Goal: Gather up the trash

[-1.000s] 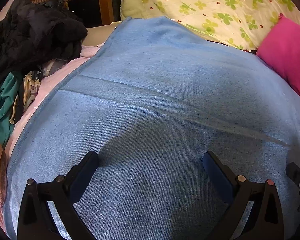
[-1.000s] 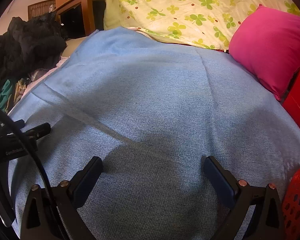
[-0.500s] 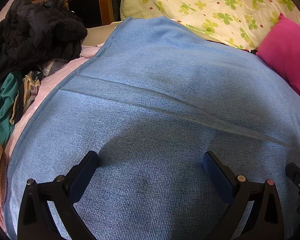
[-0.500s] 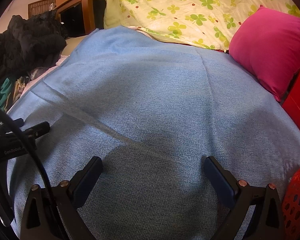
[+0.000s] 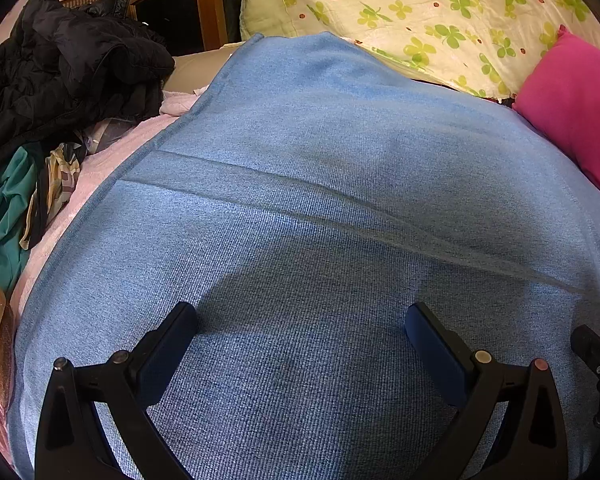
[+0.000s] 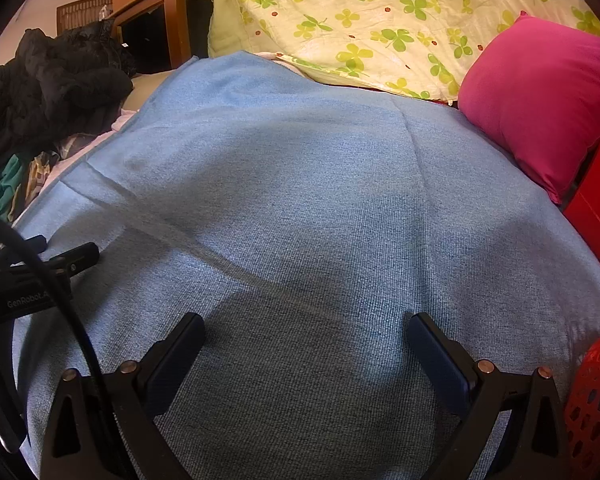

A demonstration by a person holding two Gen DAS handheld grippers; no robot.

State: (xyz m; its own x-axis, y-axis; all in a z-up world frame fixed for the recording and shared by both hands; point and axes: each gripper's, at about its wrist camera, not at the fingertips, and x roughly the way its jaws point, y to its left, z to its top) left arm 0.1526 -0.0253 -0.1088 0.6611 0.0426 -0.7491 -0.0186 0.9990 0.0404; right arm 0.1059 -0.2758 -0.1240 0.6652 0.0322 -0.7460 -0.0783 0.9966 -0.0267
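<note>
Bedding fills both wrist views: a wide blue blanket (image 5: 320, 200) is spread nearly flat over a bed, with one long crease running across it, and no trash shows anywhere on its surface in either picture. Behind it a pale quilt (image 6: 380, 12) printed with green clovers rises like a backdrop, and a bright pink pillow (image 6: 540, 96) leans at the right edge of the blanket. To the left, off the blanket's hem, lies a heap of black clothing (image 5: 60, 72) with green and patterned garments (image 5: 8, 216) below it. A red perforated basket (image 6: 592, 400) shows at the lower right of the right wrist view, just beside the blanket, likely the place for trash. The left gripper (image 5: 300, 320) and right gripper (image 6: 306, 328) both hover low over the blanket with their jaws spread wide and nothing between them. The main risk is that trash sits outside these views or is buried among the clothes, so a grab could catch a garment instead. A low reach could also pinch and drag the blanket, since the jaws hang so close to it.
</note>
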